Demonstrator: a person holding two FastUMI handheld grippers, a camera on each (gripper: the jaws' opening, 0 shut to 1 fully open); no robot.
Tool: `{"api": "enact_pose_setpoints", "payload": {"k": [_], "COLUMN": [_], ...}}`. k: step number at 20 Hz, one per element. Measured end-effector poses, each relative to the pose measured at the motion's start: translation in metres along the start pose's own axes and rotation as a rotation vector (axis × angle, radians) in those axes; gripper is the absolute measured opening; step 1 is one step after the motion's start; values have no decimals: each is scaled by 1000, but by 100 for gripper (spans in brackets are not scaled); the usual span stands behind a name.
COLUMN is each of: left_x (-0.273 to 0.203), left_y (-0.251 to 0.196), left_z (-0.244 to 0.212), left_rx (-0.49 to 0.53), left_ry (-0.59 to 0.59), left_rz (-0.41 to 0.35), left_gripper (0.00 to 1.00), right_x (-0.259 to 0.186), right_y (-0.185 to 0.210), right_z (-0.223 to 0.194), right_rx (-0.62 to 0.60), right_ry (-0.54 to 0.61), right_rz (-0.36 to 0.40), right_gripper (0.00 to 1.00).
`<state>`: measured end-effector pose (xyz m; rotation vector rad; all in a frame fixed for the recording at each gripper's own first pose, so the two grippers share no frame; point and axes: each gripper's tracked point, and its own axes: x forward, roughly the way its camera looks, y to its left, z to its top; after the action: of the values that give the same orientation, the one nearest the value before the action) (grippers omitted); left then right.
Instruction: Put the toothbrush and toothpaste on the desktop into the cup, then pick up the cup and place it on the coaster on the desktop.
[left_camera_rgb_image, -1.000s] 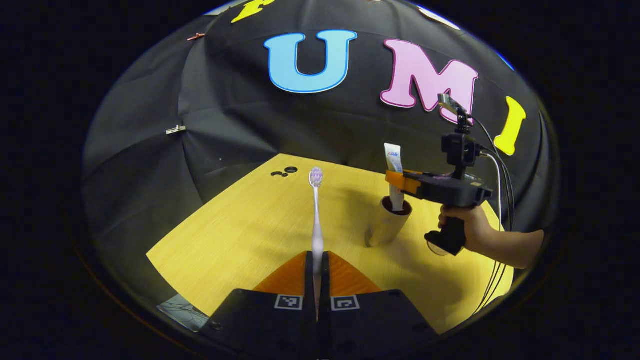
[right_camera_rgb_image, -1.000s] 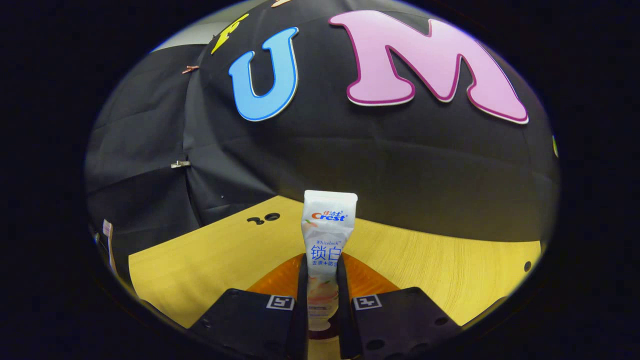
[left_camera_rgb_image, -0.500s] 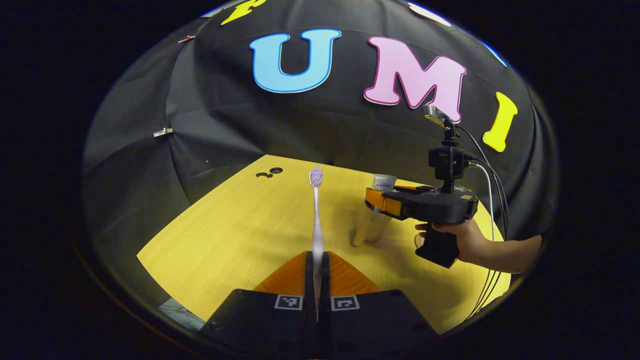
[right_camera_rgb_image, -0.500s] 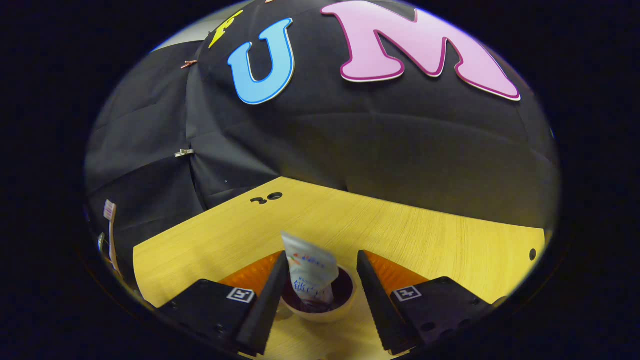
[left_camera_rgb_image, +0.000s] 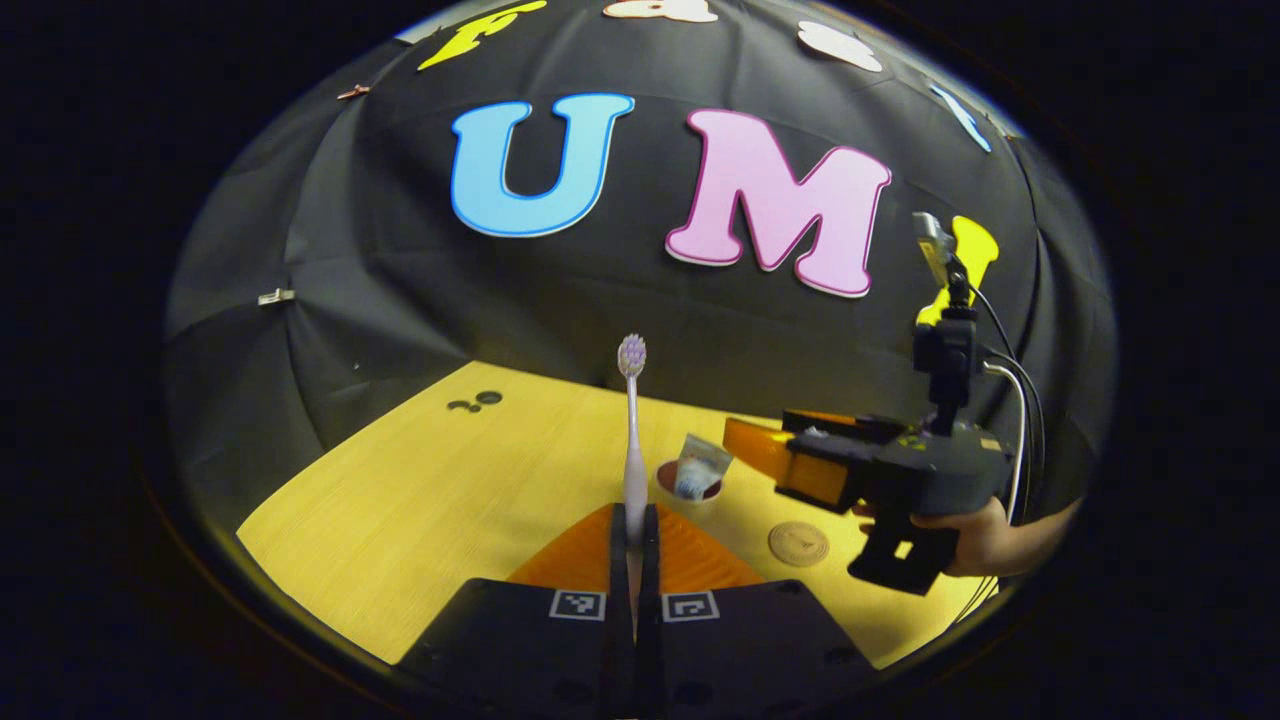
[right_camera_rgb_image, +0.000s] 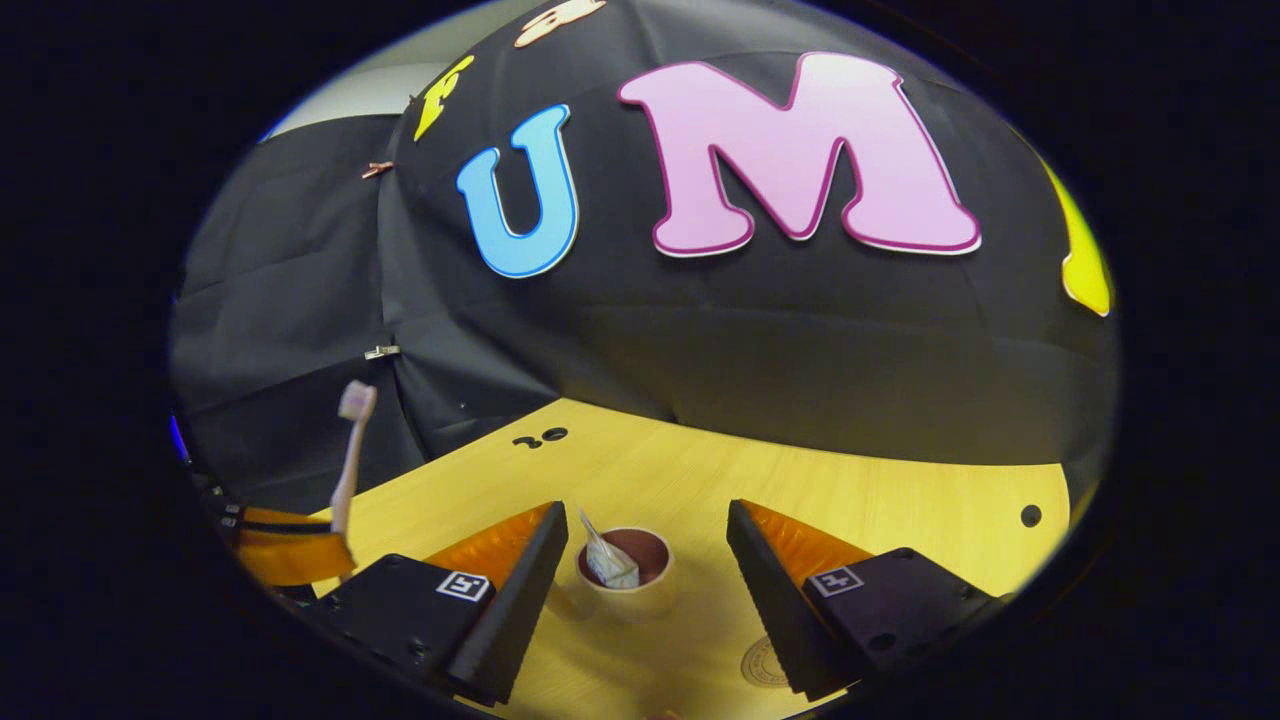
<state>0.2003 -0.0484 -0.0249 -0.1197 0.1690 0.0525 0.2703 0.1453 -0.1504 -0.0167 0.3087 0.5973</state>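
Clenched on the slim white toothbrush at centre frame, left gripper, bristles up, presumably for dropping into the cream, dark-lined cup. Spread wide around that cup, right gripper, crumpled white toothpaste tube already inside. Round tan coaster lower right, bare.

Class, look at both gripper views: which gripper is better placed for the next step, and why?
Probably the left gripper: it already clamps the white toothbrush, near the cream cup holding the toothpaste tube. The right gripper is open and empty.
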Motion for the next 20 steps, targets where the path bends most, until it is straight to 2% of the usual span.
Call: {"api": "enact_pose_setpoints", "payload": {"k": [1, 2, 3, 9, 16, 20], "left_x": [8, 16, 24, 79, 126, 143], "left_y": [-3, -5, -5, -6, -12, -23], "left_z": [7, 13, 19, 41, 29, 15], "left_rx": [0, 3, 8, 41, -27, -45], "left_ry": [-22, -43, -64, -175, -255, -267], "left_rz": [-17, -31, -42, -155, -254, -271], "left_gripper": [6, 1, 6, 6, 6, 6], "right_x": [-9, -17, -24, -53, -76, -81], "right_y": [-2, -5, -9, -40, -69, -76], "right_z": [1, 1, 0, -17, -51, -74], "right_rx": [-4, -14, -25, -26, -4, -2], "right_ry": [-4, -5, -3, 28, 90, 131], "right_rz": [-6, -13, -21, -94, -182, -200], "right_gripper": [98, 98, 98, 98, 98, 98]}}
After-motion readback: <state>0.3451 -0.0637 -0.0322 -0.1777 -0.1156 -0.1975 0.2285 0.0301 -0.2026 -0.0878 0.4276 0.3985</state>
